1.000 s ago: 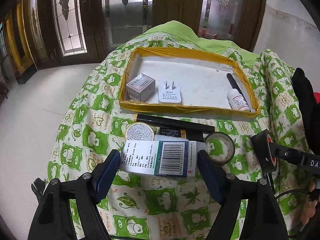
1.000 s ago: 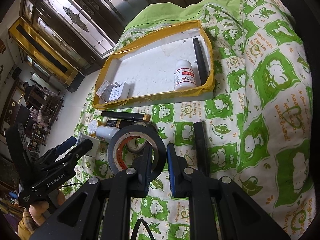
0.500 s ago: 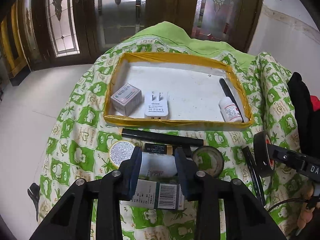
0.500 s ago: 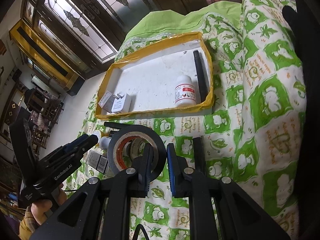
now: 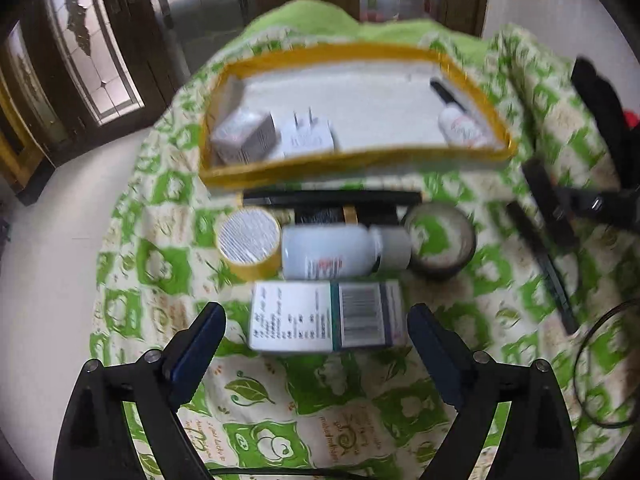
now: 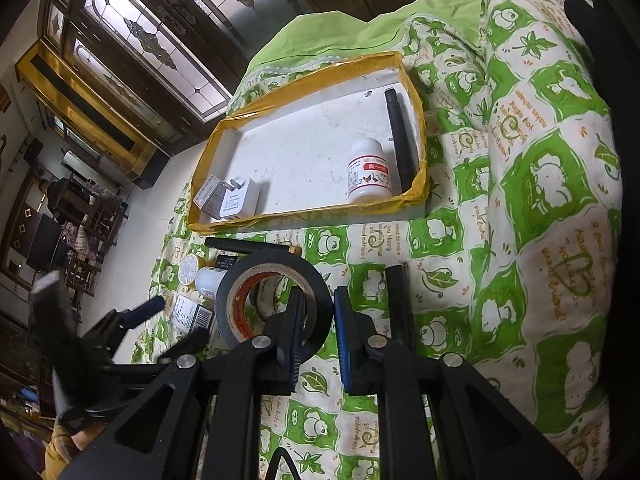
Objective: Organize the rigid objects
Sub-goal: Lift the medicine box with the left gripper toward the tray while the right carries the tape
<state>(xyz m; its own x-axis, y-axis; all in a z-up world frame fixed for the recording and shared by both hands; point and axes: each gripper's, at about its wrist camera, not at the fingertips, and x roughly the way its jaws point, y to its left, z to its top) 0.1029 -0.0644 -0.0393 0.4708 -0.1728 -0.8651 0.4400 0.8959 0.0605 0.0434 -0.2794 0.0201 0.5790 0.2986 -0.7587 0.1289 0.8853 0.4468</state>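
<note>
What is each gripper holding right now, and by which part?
Right gripper pinches the black tape roll by its ring wall. Left gripper, just opened, holds nothing.

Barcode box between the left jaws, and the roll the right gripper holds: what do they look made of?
Barcode box: likely printed cardboard, matte, with flat faces, crisp edges and a printed barcode. Black tape roll, clamped in the right gripper: probably glossy vinyl tape on a reddish core that looks like card. The left gripper is open around the box.

White carton (image 5: 326,316) flat, bottle (image 5: 340,253) behind (lying)
</note>
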